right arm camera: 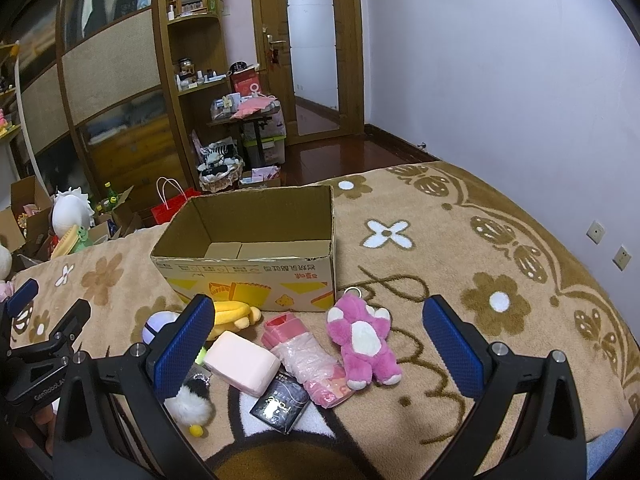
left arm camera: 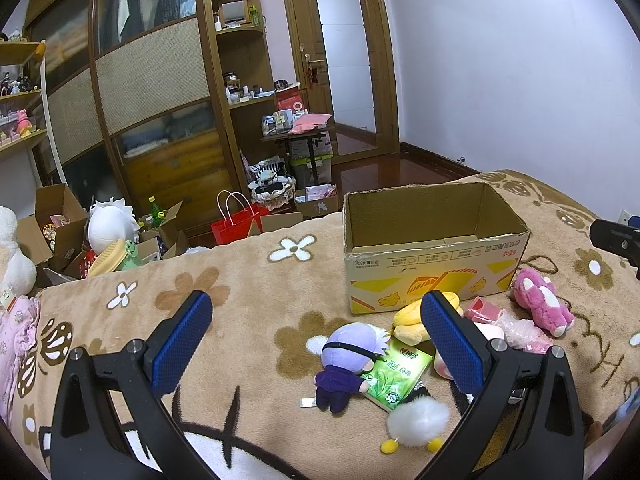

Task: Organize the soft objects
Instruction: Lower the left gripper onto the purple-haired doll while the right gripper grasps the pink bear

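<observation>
Two grippers are raised over the bed and neither carries anything; judged from this, the task is at its opening step, with the first pick not yet made.

Left wrist view: the left gripper [left arm camera: 316, 344] has its blue fingers spread wide over the blanket [left arm camera: 224, 280]. The cardboard box [left arm camera: 432, 276] stands upright ahead, open at the top, with no soft item visible inside. The soft objects lie on the blanket in front of the box: a purple-haired doll [left arm camera: 348, 364] partly on a green packet [left arm camera: 396, 376], a white pom-pom toy [left arm camera: 418, 422] nearest the camera, a yellow plush [left arm camera: 408, 324] touching the box wall, and a pink plush [left arm camera: 540, 300] to the right.

Right wrist view: the right gripper [right arm camera: 316, 344] is likewise spread, holding nothing. The pink plush [right arm camera: 362, 340] lies between its fingers, just in front of the box [right arm camera: 256, 276]. Beside it lie a pink wrapped pack [right arm camera: 312, 364], a pale pink block [right arm camera: 242, 362] and a black packet [right arm camera: 280, 404].

Next move, as a judgement: lower the right gripper onto the pink plush, close across its body, then lift it over the box rim. The soft body will compress, so a full closure is advisable.
</observation>
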A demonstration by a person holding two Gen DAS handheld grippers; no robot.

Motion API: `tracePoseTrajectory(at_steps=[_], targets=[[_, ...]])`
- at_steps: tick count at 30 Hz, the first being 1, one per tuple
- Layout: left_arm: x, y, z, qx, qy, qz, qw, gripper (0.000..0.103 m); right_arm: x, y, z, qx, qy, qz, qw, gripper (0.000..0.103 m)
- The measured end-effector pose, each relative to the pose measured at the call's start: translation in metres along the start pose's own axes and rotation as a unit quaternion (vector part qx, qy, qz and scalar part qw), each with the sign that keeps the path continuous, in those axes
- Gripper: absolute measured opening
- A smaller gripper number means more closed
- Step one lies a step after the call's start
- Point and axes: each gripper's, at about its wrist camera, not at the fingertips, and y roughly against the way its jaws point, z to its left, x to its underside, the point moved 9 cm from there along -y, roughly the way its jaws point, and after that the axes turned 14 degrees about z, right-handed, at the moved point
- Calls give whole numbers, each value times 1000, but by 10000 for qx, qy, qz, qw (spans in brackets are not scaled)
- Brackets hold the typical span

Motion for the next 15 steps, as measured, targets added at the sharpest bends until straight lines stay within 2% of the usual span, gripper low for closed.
tracePoseTrajectory(at_steps=[9, 15], targets=[[-1, -1, 3, -7, 42, 6, 10000, 103, 3, -1, 4, -22, 5, 6, 10000, 103], [-8, -17, 8, 131, 228, 277, 9993, 103, 0, -9, 0, -110, -157, 129, 9997, 103]])
